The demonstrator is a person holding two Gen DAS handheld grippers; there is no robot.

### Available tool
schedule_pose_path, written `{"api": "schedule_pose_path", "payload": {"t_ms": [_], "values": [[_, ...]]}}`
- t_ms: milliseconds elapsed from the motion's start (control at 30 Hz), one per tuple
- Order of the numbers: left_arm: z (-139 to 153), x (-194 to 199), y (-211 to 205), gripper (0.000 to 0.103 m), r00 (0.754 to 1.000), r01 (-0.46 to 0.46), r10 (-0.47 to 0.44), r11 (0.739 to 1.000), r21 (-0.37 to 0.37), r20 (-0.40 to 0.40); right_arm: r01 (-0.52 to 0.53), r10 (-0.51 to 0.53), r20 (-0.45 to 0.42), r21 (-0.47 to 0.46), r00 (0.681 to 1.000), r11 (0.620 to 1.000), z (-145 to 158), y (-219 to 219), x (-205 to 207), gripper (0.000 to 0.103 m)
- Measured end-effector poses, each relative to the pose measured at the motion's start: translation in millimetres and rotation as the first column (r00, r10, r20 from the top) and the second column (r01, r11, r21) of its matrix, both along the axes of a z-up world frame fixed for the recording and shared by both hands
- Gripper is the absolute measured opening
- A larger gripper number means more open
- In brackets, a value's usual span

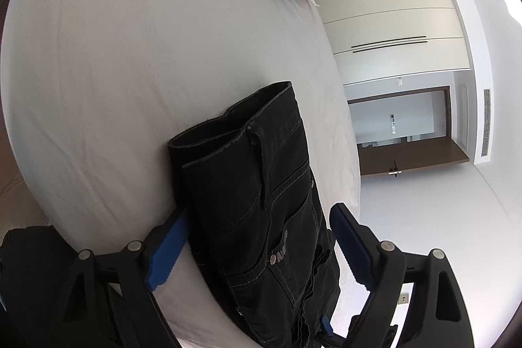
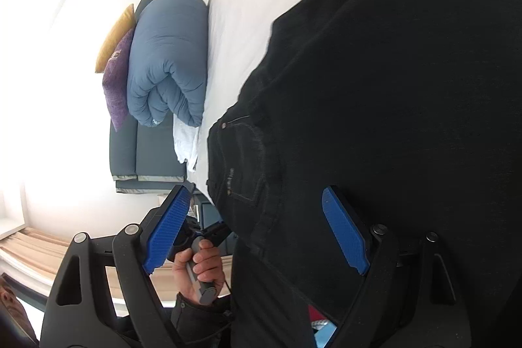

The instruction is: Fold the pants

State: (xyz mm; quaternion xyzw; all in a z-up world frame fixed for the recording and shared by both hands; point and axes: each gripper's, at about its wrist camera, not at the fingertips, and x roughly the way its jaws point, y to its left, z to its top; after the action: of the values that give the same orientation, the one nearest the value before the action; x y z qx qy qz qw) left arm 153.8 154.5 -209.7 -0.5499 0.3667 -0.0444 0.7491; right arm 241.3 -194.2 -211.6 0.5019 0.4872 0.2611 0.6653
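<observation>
Black denim pants (image 1: 261,201) lie folded on a white bed (image 1: 130,54), hems toward the far side, a pocket with a rivet near my left gripper (image 1: 257,247). The left gripper is open, its blue pads (image 1: 168,250) standing on either side of the pants. In the right wrist view the pants (image 2: 375,103) fill the right half, with the pocket end (image 2: 241,158) near the bed edge. My right gripper (image 2: 261,230) is open, with the cloth between its pads (image 2: 342,230). Whether any pad touches the cloth I cannot tell.
A rolled blue duvet (image 2: 166,64) with a purple cushion (image 2: 115,80) and a yellow cushion (image 2: 114,35) sits at the head of the bed. A hand (image 2: 199,266) holds the other gripper's handle. White wardrobe doors (image 1: 391,22) and a doorway (image 1: 401,126) lie beyond the bed edge.
</observation>
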Motion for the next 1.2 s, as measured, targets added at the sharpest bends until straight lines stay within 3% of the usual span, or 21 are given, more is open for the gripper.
{"api": "schedule_pose_path", "payload": {"t_ms": [133,333,400,433,533,633,667,733,800,867,1200], "values": [[1.8,-16.9,6.3,0.084,0.999,-0.033,0.033,0.999,0.011,-0.005,-0.073,0.073,0.04,-0.004,0.997,0.997,18.1,26.9,23.1,0.083],[-6.7,-19.6,10.0,0.085,0.999,-0.044,0.044,0.999,-0.021,-0.02,-0.153,0.153,0.001,-0.015,0.988,0.988,14.2,66.1,72.1,0.083],[-6.7,-15.4,8.6,0.089,1.0,-0.026,0.026,1.0,-0.017,-0.017,-0.155,0.151,-0.062,-0.064,0.987,0.986,-1.9,72.6,84.1,0.081],[-6.9,-12.0,8.3,0.09,1.0,-0.019,0.019,1.0,-0.02,-0.017,-0.152,0.141,-0.112,-0.096,0.984,0.984,-14.7,74.3,89.8,0.074],[-8.2,-3.9,9.1,0.095,1.0,-0.013,0.012,0.999,-0.039,-0.017,-0.081,0.072,-0.123,-0.073,0.99,0.994,-18.3,69.7,98.7,0.073],[-8.1,4.3,8.0,0.096,1.0,-0.001,0.0,0.999,-0.036,-0.025,-0.087,0.073,-0.137,-0.1,0.988,0.991,-19.6,74.8,104.0,0.072],[-7.1,7.0,7.2,0.093,1.0,0.005,-0.005,0.999,-0.032,-0.025,-0.088,0.073,-0.138,-0.109,0.988,0.99,-19.4,76.6,104.9,0.072],[-6.4,13.3,4.7,0.078,0.999,0.016,-0.017,1.0,-0.012,-0.044,-0.08,0.062,-0.144,-0.125,0.988,0.989,-18.7,79.3,107.4,0.073],[-9.1,19.0,2.9,0.044,0.997,0.028,-0.029,1.0,-0.008,-0.071,-0.079,0.056,-0.155,-0.146,0.986,0.986,-17.2,83.9,109.5,0.073],[-12.5,22.6,0.9,0.022,0.995,0.049,-0.05,0.999,-0.014,-0.082,-0.08,0.054,-0.163,-0.157,0.985,0.984,-15.8,88.1,111.3,0.073],[14.9,18.1,-9.5,0.016,0.999,0.03,-0.029,0.998,0.062,-0.014,-0.08,0.043,-0.18,-0.207,0.983,0.975,-16.4,95.1,111.7,0.074]]}}
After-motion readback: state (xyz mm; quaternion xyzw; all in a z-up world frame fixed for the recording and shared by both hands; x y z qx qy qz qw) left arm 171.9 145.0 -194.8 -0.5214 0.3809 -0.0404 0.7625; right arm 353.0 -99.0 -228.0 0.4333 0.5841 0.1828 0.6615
